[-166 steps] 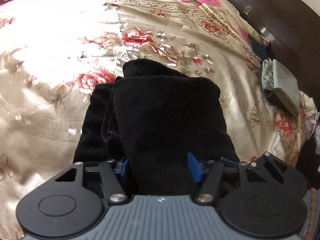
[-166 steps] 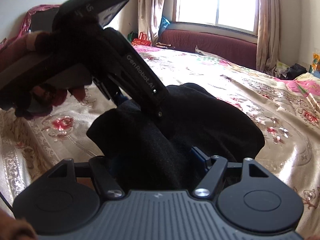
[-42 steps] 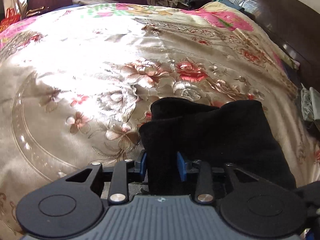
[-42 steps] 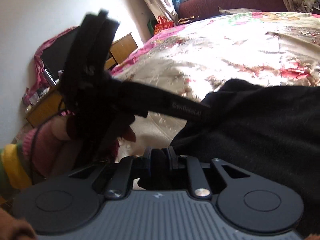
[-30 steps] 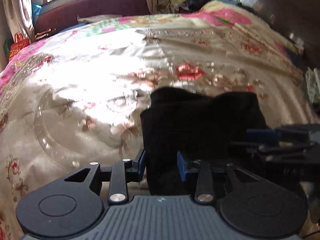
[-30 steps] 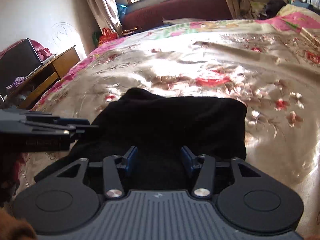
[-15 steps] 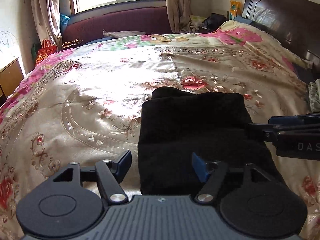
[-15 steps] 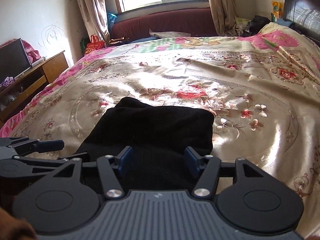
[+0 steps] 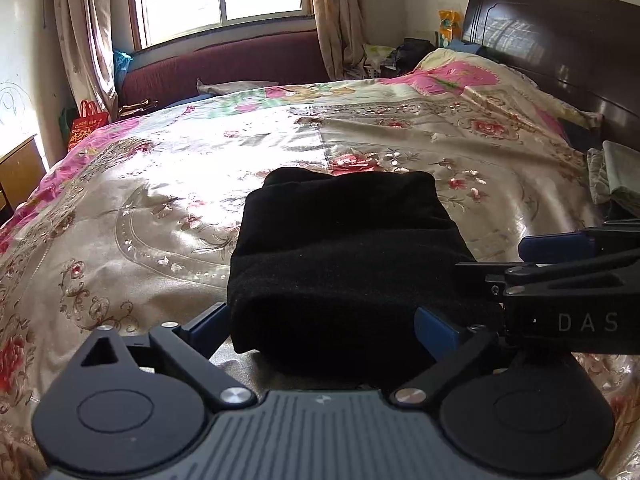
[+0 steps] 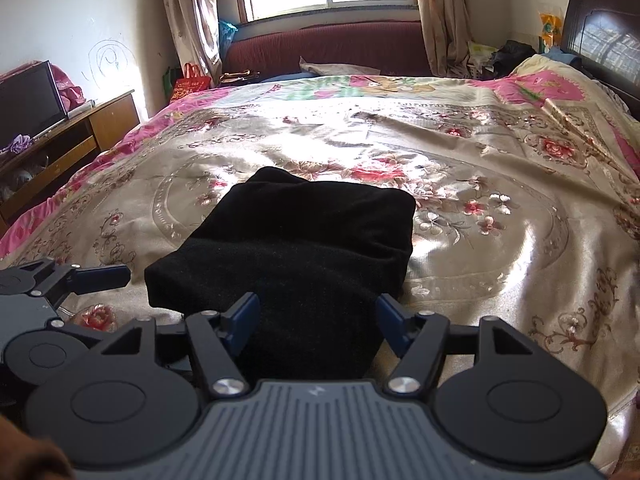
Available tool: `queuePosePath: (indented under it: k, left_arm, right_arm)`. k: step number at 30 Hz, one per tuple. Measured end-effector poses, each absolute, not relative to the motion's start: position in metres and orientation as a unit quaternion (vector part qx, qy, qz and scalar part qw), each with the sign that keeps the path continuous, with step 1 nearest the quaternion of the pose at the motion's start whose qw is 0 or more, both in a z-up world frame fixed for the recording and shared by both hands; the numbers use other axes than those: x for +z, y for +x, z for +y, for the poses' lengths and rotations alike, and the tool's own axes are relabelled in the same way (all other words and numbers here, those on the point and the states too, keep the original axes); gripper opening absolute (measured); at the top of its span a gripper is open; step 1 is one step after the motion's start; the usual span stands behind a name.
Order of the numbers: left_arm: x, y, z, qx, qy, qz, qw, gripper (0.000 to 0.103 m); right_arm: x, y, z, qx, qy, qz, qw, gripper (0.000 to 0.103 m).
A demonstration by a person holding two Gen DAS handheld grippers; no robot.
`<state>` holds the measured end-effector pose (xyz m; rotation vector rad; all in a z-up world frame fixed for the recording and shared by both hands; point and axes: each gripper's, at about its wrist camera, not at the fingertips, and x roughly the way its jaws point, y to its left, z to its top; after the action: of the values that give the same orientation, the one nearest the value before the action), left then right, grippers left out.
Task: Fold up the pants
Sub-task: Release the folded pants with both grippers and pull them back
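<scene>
Both tools have let go since a second ago: left tool (image 9: 322, 324) and right tool (image 10: 316, 322) now stand spread wide, grasping nothing. One pair of black pants (image 10: 296, 240), folded into a compact stack, lies on the floral bedspread (image 10: 500, 240).

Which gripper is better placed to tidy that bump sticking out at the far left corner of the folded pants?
Left, probably. The bump sits on the pants' left side, nearer the open left gripper; the right gripper would cross over.
</scene>
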<state>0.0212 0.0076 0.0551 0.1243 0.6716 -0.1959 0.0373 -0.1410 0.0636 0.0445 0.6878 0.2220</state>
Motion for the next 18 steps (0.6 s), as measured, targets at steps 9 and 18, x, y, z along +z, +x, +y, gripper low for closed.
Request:
queuePosePath:
  k: [9,18]
  left_arm:
    - [0.042,0.019,0.016,-0.093,0.020,0.354,0.930,0.103]
    - [0.027,0.017,0.014,-0.083,0.027,0.376,0.923,0.103]
  right_arm:
    - [0.054,0.033,-0.149,0.093,0.019,0.345,0.934,0.067]
    - [0.043,0.028,-0.146,0.095,0.014,0.363,0.927,0.067]
